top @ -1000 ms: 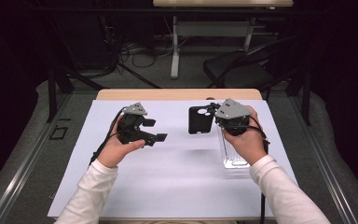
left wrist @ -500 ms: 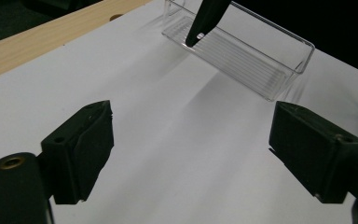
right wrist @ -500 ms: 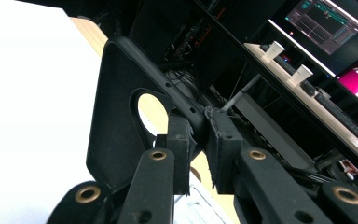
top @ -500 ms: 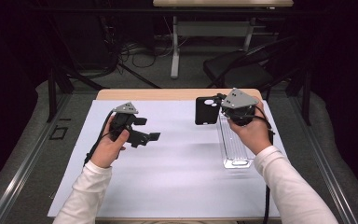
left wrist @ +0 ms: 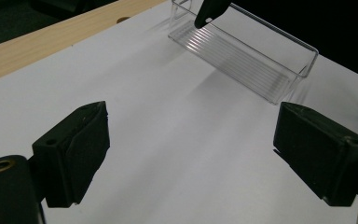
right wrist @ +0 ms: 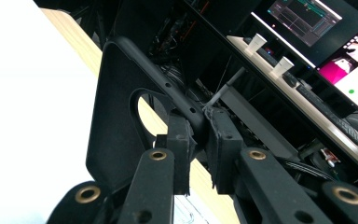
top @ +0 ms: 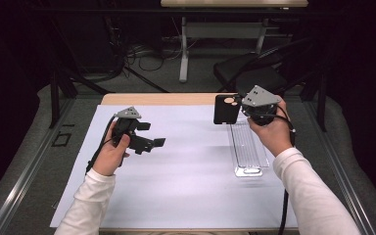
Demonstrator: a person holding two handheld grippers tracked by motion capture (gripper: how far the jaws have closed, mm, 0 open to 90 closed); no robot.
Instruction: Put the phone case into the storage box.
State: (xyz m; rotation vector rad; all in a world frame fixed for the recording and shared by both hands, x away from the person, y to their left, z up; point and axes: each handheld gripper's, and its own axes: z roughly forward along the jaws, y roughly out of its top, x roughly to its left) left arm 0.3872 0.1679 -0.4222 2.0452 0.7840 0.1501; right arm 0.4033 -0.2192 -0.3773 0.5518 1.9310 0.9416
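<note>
The right gripper (top: 247, 108), jaws clamped on the edge of a black phone case (top: 224, 109), had carried it from above the near part of the clear tray (top: 248, 147) to the tray's far end, by the counter's (top: 176, 191) wooden edge, held upright and clear of the tray. The left gripper (top: 149, 134), jaws wide apart and empty, had drifted leftward. Judged from this, the case was being lifted away, not yet set down.

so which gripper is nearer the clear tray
Right. The right gripper hangs just above the clear tray's far end, holding a black phone case; the left gripper is well off to its left.
</note>
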